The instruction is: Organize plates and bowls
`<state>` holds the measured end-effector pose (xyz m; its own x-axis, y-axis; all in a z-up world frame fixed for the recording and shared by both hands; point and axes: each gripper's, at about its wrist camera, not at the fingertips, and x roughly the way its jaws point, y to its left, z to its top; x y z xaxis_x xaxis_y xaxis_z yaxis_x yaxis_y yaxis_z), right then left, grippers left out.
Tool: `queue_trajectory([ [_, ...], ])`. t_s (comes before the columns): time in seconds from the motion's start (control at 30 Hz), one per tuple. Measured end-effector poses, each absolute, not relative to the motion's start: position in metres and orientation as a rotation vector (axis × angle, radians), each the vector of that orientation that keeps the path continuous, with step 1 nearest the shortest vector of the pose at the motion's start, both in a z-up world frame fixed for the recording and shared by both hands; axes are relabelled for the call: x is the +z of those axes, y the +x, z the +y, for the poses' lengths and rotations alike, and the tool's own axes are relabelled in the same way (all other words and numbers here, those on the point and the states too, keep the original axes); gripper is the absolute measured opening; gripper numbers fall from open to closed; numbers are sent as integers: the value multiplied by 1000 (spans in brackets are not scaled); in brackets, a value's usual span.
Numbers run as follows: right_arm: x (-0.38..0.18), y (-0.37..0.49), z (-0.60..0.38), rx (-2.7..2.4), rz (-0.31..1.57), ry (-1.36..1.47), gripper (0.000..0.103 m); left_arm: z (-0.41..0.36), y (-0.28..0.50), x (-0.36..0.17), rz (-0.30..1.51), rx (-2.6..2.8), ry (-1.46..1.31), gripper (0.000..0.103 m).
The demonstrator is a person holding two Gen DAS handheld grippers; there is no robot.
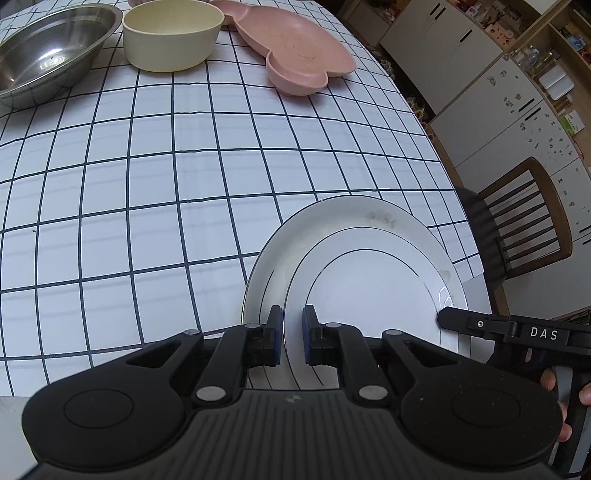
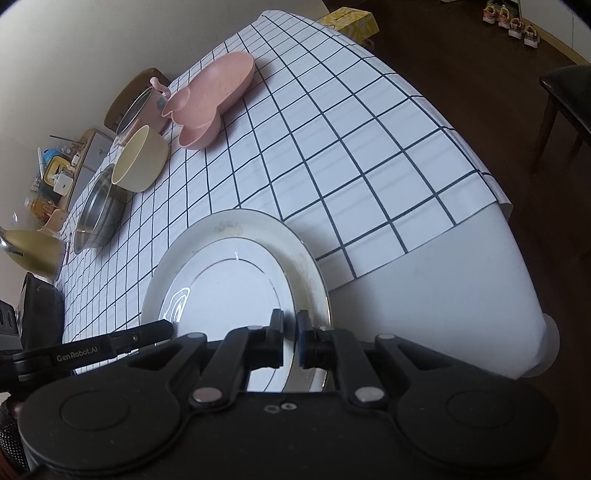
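Two white plates (image 1: pixel 373 236) stacked, each hand-held gripper, left (image 1: pixel 293 338) and right (image 2: pixel 290 341), clamping the smaller upper plate's rim

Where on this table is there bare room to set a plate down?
The wide checked cloth between the white plates and the far row is bare. Crowded: that far row, steel bowl, cream bowl and pink dish.

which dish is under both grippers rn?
The white plate with thin dark rings, at the near table edge. The cream bowl, steel bowl and pink divided plate sit far across.
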<state>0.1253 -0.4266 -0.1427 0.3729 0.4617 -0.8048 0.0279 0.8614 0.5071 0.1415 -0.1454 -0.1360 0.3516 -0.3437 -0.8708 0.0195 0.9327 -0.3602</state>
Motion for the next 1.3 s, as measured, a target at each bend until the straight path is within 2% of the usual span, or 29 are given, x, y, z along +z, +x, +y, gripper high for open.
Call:
queue_trajectory([
  [0.8, -142, 131, -423, 298, 1170, 437, 8, -140, 135, -127, 1186, -269, -287, 10],
  [1.3, -107, 133, -397, 368, 1089, 245, 24, -137, 127, -97, 1084, -241, -242, 10],
])
